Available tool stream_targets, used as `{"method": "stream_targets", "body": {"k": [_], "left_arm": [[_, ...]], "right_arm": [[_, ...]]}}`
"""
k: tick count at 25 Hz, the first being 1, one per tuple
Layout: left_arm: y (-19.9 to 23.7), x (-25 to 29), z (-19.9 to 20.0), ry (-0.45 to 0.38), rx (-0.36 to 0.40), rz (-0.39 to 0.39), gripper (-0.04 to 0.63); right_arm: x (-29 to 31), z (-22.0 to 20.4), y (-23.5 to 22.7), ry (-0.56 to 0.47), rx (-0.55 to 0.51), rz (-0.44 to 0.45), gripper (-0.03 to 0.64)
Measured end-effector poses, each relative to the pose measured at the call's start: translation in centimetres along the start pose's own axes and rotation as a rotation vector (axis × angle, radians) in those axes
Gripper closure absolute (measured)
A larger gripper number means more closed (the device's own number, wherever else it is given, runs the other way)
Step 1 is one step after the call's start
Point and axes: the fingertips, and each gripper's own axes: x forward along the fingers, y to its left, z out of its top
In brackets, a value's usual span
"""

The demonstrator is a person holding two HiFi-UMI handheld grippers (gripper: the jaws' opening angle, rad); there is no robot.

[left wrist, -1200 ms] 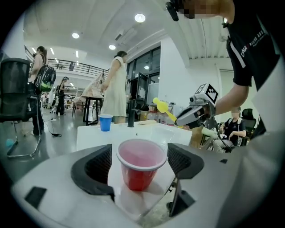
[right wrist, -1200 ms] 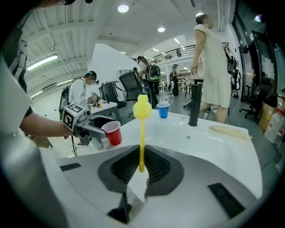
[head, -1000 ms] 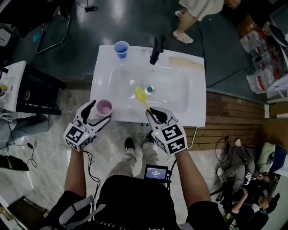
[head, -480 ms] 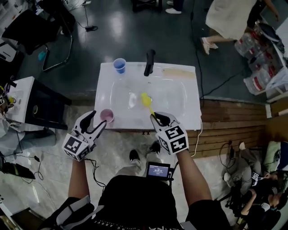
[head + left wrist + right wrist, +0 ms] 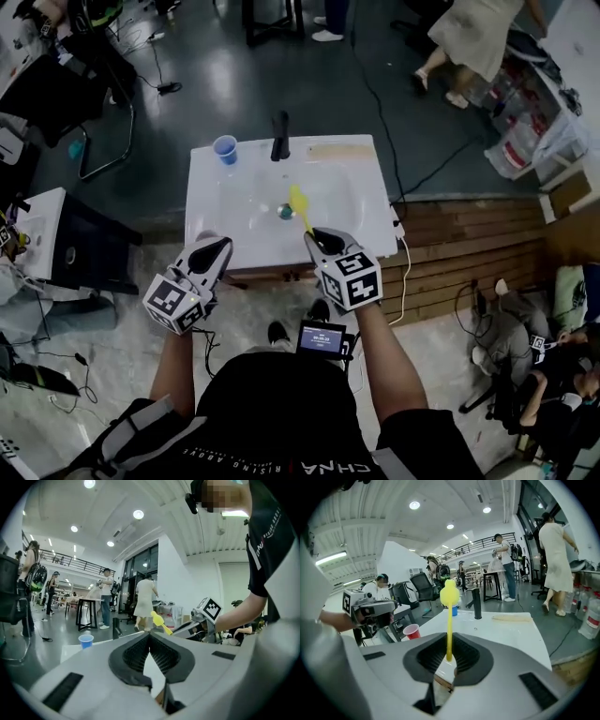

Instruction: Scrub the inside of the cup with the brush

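My right gripper is shut on the thin handle of the yellow brush, whose head sticks up over the white sink. The pink cup stands upright on the sink's near left edge, and nothing holds it. My left gripper hangs just off that edge, above and beside the cup. Its jaws have just been closing and now meet with nothing between them. In the head view the left gripper hides the cup.
A blue cup stands at the sink's far left corner, next to the black faucet. The drain lies mid-basin. A black side table stands to the left. Other people stand farther off on the dark floor.
Both grippers have risen and drawn back from the sink. The left gripper's jaws, wide open beside the pink cup before, have closed empty. The brush has lifted with the right gripper.
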Motion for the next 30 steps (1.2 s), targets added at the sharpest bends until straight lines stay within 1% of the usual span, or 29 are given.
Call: {"method": "stream_targets", "body": {"k": [4,8,12,15,18,21,30], "left_arm": [[-2.6,1.6,-0.6,0.003,-0.031,-0.060,0.591],[-4.0,2.6,-1.9,0.030,-0.063,-0.090,0.591],[-4.5,3.3,-3.4,0.067,-0.088,-0.094,0.591],[-4.5,3.4,-4.3,0.080,-0.112,-0.094,0.591],[-4.6,3.3,-5.0,0.084,-0.133,-0.100,0.591],[-4.7,3.1,-5.4,0.070,-0.155,-0.111,0.591],[-4.5,3.0,-5.5,0.066,-0.156,-0.123,0.591]], "right_arm": [[-1.4,-1.1,0.4,-0.011,0.029,-0.022,0.577],[-2.4,-2.2,0.8,-0.013,0.046,-0.037,0.577],[-2.9,-2.7,1.0,-0.014,0.062,-0.049,0.577],[-2.9,-2.9,1.1,-0.015,0.072,-0.053,0.577],[-2.7,-3.3,1.3,-0.010,0.077,-0.053,0.577],[-2.4,-3.6,1.7,-0.005,0.080,-0.053,0.577],[-1.9,-3.6,2.1,-0.004,0.089,-0.053,0.577]]}}
